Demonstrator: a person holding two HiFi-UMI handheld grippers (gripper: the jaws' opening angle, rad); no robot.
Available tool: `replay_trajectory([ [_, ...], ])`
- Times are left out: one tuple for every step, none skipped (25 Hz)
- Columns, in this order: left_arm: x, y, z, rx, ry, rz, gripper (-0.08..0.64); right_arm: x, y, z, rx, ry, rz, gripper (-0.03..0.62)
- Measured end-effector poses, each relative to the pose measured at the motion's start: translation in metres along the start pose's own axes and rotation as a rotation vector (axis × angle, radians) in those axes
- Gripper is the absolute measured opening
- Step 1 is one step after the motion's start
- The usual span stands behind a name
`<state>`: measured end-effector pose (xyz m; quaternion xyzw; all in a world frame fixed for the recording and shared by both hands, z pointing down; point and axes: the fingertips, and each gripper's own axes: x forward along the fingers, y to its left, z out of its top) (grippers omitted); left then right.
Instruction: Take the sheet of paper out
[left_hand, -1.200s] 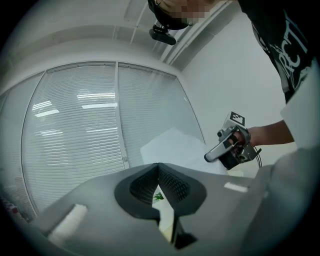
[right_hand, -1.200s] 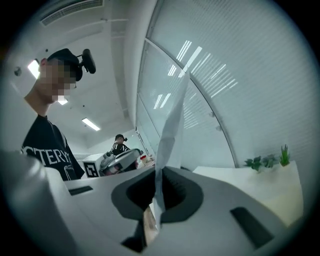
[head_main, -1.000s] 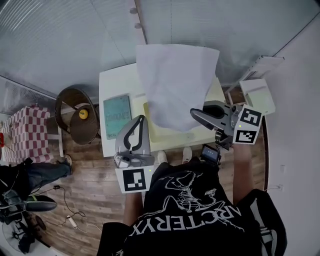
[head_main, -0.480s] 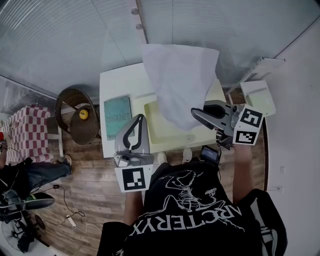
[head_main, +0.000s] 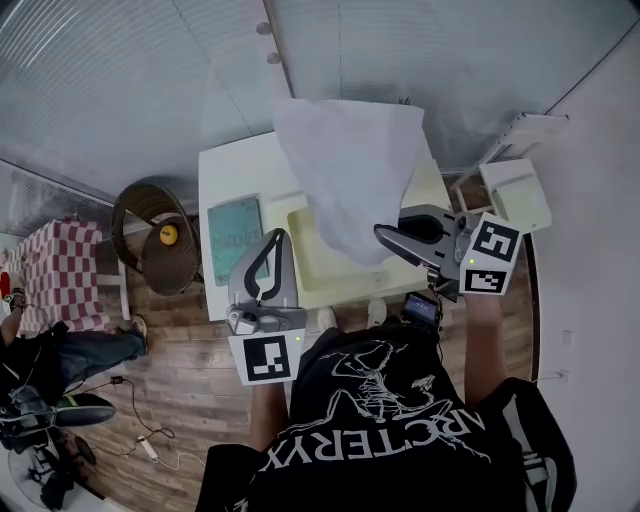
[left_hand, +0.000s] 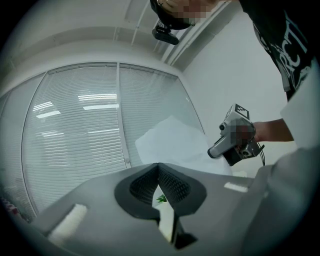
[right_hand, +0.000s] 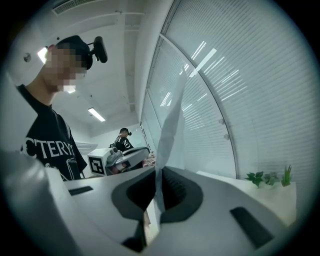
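The right tool (head_main: 382, 233) is clamped on the near edge of the paper (head_main: 350, 170), with its jaws pressed together and the sheet pinched between them. The paper rises from the tool, clear of the tabletop (head_main: 225, 165). It hangs over the right part of the tabletop, above a pale yellow folder (head_main: 318, 268). The left tool (head_main: 282, 236) hovers over the near edge, left of the paper, its jaws closed tip to tip on nothing. A teal book (head_main: 233, 235) lies just left of the folder.
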<state>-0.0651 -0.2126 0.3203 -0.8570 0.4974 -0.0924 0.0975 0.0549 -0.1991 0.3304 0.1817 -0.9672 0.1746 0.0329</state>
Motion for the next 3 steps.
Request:
replay_trajectory([
  [0.0003, -0.0002, 0.0006, 0.001, 0.001, -0.002, 0.012, 0.0001, 0.0003, -0.0003, -0.005, 0.005, -0.001, 0.014],
  [0.0006, -0.0003, 0.0011, 0.002, 0.003, -0.003, 0.011, 0.0002, 0.0009, -0.0007, -0.009, 0.010, 0.000, 0.014],
  [0.0008, -0.0005, 0.0016, 0.003, 0.004, -0.004, 0.011, 0.0002, 0.0015, -0.0010, -0.013, 0.015, 0.000, 0.014],
])
